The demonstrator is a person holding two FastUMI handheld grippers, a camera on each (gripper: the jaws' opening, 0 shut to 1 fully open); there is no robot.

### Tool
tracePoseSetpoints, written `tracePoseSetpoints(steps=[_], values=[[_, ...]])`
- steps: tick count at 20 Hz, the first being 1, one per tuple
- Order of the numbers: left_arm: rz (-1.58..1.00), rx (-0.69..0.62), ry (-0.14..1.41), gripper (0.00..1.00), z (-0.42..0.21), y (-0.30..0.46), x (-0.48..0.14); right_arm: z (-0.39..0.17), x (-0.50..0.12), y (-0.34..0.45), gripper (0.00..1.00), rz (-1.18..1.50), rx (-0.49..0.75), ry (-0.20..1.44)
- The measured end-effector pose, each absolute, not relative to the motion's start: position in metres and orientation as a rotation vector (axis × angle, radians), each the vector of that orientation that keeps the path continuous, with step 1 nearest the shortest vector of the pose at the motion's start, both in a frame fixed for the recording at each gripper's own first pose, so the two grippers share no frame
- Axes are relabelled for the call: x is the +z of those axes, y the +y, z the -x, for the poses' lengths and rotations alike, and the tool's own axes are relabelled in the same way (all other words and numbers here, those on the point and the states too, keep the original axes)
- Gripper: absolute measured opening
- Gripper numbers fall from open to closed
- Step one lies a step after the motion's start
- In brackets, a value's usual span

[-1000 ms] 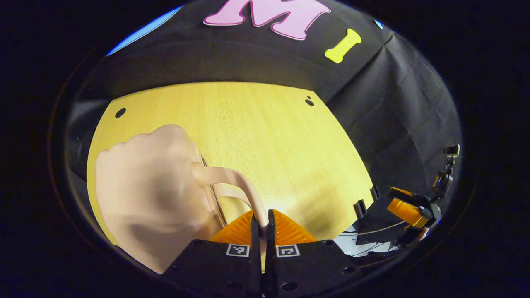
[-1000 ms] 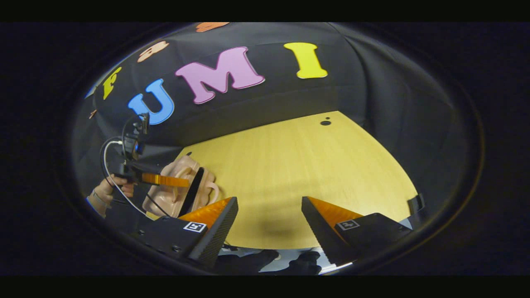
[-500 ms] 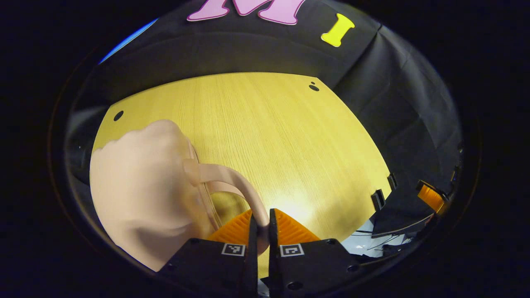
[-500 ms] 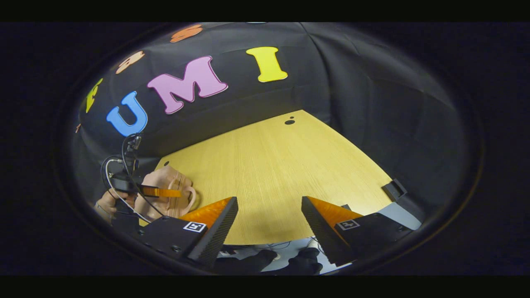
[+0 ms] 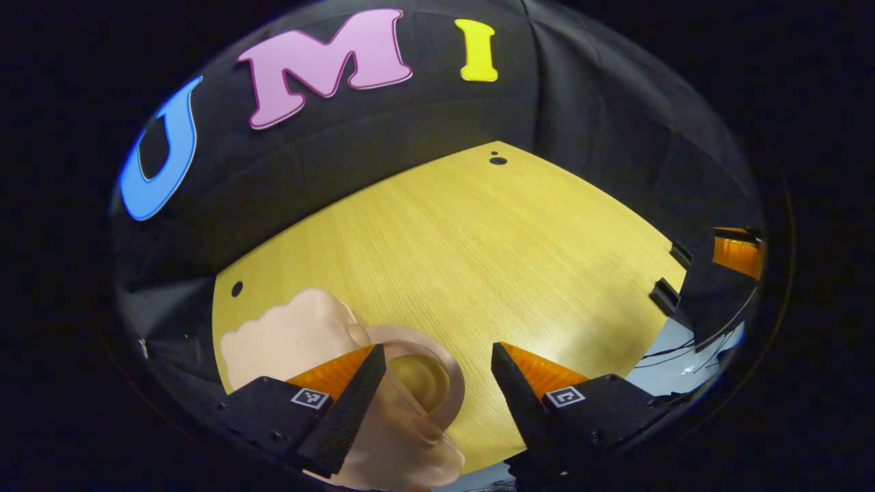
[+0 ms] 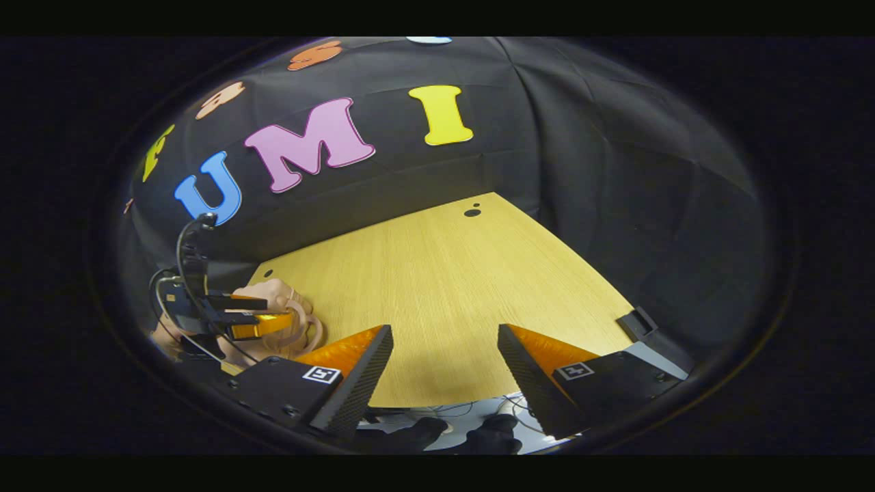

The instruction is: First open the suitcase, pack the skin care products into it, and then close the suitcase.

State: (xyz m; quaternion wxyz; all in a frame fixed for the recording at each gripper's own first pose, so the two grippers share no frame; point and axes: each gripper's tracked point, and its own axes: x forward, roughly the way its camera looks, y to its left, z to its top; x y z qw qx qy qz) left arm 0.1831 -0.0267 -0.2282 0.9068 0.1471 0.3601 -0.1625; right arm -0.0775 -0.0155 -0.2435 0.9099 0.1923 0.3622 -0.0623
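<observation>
Left gripper point(image 5: 432, 379) is seen with its fingers spread apart, the pink suitcase point(image 5: 287, 342) lying shut on the wooden table point(image 5: 478, 260) just beneath, its loop handle point(image 5: 437, 383) between the open fingers but gripped by neither; right gripper point(image 6: 444, 365) is likewise held open over bare table; the seam appears closed, though blurred; withdrawal is best made straight, without snagging the handle.

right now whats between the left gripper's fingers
In the left gripper view the open left gripper has the pink suitcase's handle looping beside its left finger, with bare table beyond.
</observation>
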Motion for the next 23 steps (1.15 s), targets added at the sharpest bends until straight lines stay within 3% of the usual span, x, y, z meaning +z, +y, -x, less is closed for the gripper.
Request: tracePoseSetpoints(steps=[4,11,17,22,23], values=[[-0.208,-0.391,0.582,0.98,-0.186,-0.059,-0.175,0.054,-0.222,-0.011,0.98,-0.352,-0.083,0.678],[-0.190,-0.272,0.198,0.98,-0.184,-0.066,-0.063,0.002,-0.143,-0.014,0.98,-0.240,-0.006,0.432],[-0.078,-0.198,0.066,0.98,-0.157,-0.040,-0.024,-0.024,-0.056,-0.024,0.97,-0.167,-0.015,0.189],[-0.046,-0.154,-0.036,0.98,-0.145,-0.038,0.015,-0.029,-0.020,-0.027,0.97,-0.166,-0.016,0.092],[-0.044,-0.147,-0.048,0.97,-0.146,-0.035,0.020,-0.027,-0.014,-0.030,0.87,-0.164,-0.023,0.079]])
